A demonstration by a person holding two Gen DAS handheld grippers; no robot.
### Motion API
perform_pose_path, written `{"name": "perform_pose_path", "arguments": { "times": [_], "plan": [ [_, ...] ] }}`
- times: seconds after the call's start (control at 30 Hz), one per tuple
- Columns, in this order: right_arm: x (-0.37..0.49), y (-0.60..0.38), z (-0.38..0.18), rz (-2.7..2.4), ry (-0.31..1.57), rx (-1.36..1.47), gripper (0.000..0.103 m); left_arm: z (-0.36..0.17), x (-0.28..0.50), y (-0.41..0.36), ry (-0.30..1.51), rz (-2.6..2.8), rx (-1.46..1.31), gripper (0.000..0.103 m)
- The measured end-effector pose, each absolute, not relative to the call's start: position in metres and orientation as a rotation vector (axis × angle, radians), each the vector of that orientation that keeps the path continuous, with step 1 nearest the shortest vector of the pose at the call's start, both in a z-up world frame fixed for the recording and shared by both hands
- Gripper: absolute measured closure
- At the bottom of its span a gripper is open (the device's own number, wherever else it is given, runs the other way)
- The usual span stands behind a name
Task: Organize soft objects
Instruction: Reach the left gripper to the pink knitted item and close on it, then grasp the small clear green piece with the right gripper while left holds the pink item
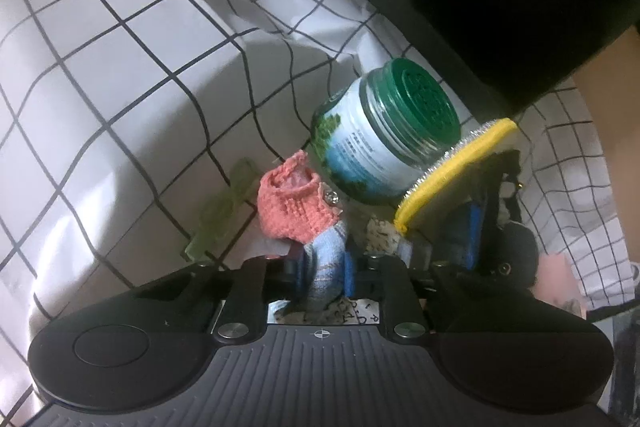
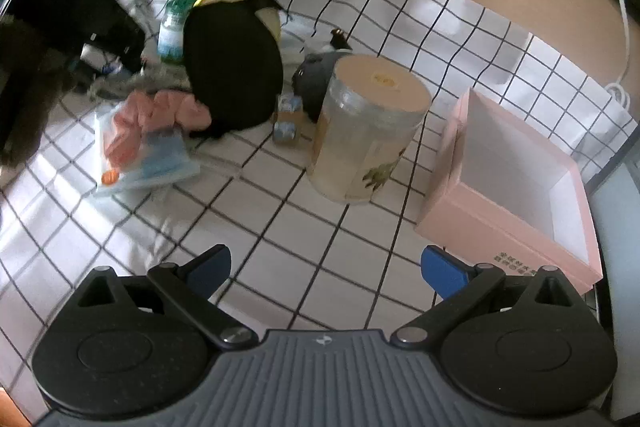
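In the left wrist view my left gripper (image 1: 325, 269) is shut on a small knitted sock (image 1: 292, 211). Its light blue part is pinched between the blue pads (image 1: 349, 267) and its salmon-pink cuff sticks out ahead. Just beyond the sock lie a green-lidded jar (image 1: 384, 139) on its side and a yellow-edged scouring pad (image 1: 452, 171). In the right wrist view my right gripper (image 2: 328, 271) is open over the checked cloth (image 2: 280, 227), holding nothing. Ahead lie a black soft object (image 2: 232, 67), a grey plush (image 2: 316, 79) and a pink cloth (image 2: 168, 111).
An open pink box (image 2: 500, 227) with a white inside stands at the right. A clear jar with a beige lid (image 2: 368, 127) stands in the middle, a zip bag (image 2: 140, 155) lies to the left. A green plastic clip (image 1: 224, 215) lies beside the sock.
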State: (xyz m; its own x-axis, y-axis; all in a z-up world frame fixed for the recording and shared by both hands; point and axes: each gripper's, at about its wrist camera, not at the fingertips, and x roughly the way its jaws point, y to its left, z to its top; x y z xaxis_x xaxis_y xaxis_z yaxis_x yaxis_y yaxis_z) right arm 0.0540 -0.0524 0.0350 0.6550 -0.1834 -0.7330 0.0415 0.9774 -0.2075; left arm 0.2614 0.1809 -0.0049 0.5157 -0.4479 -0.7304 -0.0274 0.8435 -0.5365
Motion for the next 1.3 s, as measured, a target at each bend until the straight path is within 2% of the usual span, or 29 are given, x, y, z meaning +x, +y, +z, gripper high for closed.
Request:
{"name": "perform_pose_path", "arguments": {
  "times": [0.13, 0.3, 0.5, 0.6, 0.77, 0.87, 1.1, 1.3],
  "plan": [
    [0.064, -0.051, 0.042, -0.113, 0.808, -0.191, 0.001, 0.008, 0.243, 0.180, 0.893, -0.313, -0.433, 0.089],
    [0.073, -0.048, 0.058, -0.076, 0.718, -0.180, 0.001, 0.037, 0.216, 0.186, 0.782, -0.391, -0.300, 0.090],
    [0.097, -0.036, 0.066, 0.025, 0.687, -0.132, 0.010, 0.072, 0.198, 0.221, 0.673, -0.341, -0.278, 0.090],
    [0.110, -0.019, 0.067, 0.096, 0.697, -0.113, 0.019, 0.083, 0.194, 0.245, 0.637, -0.288, -0.272, 0.090],
    [0.137, 0.014, 0.066, 0.220, 0.733, -0.082, 0.052, 0.088, 0.184, 0.284, 0.610, -0.206, -0.298, 0.090],
    [0.158, 0.039, 0.063, 0.284, 0.756, -0.053, 0.057, 0.086, 0.177, 0.309, 0.605, -0.173, -0.316, 0.090],
    [0.206, 0.088, 0.041, 0.329, 0.814, 0.012, 0.059, 0.068, 0.166, 0.343, 0.630, -0.103, -0.353, 0.090],
    [0.237, 0.107, 0.019, 0.304, 0.846, 0.050, 0.073, 0.063, 0.155, 0.360, 0.638, -0.071, -0.379, 0.090]
  ]
}}
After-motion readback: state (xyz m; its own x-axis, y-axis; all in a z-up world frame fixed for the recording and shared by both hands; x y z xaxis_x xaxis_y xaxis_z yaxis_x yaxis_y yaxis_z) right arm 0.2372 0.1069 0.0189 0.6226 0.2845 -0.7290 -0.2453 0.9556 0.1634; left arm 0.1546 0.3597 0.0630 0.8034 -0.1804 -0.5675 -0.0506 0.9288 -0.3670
